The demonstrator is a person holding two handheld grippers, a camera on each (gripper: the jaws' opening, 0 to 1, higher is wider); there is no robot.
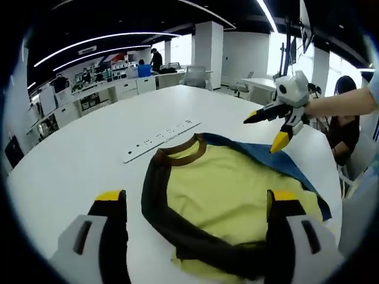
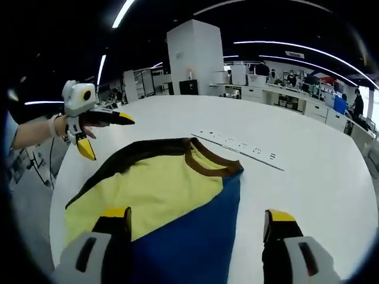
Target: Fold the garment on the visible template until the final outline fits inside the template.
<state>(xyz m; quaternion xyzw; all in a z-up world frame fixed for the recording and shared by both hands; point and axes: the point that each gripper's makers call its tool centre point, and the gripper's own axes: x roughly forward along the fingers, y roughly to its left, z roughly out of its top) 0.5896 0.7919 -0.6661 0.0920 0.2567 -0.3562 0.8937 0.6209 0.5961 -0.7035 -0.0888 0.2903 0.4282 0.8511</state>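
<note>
A yellow garment (image 1: 225, 189) with a dark brown collar, a dark brown sleeve and a blue side (image 1: 269, 154) lies flat on the white table (image 1: 77, 160). In the right gripper view the same garment (image 2: 154, 189) shows its blue side (image 2: 195, 236) nearest the camera. My left gripper (image 1: 197, 198) is open, its jaws straddling the garment's near part with nothing between them. My right gripper (image 2: 197, 214) is also open, over the blue side. Each shows in the other's view, open and held above the garment's edge: the right gripper (image 1: 265, 131) and the left gripper (image 2: 106, 137).
A white power strip (image 1: 163, 137) lies on the table beyond the collar, also seen as the power strip (image 2: 240, 145). A seated person (image 1: 344, 121) is past the table's edge. Office desks and chairs stand behind. Bare table (image 2: 320, 171) surrounds the garment.
</note>
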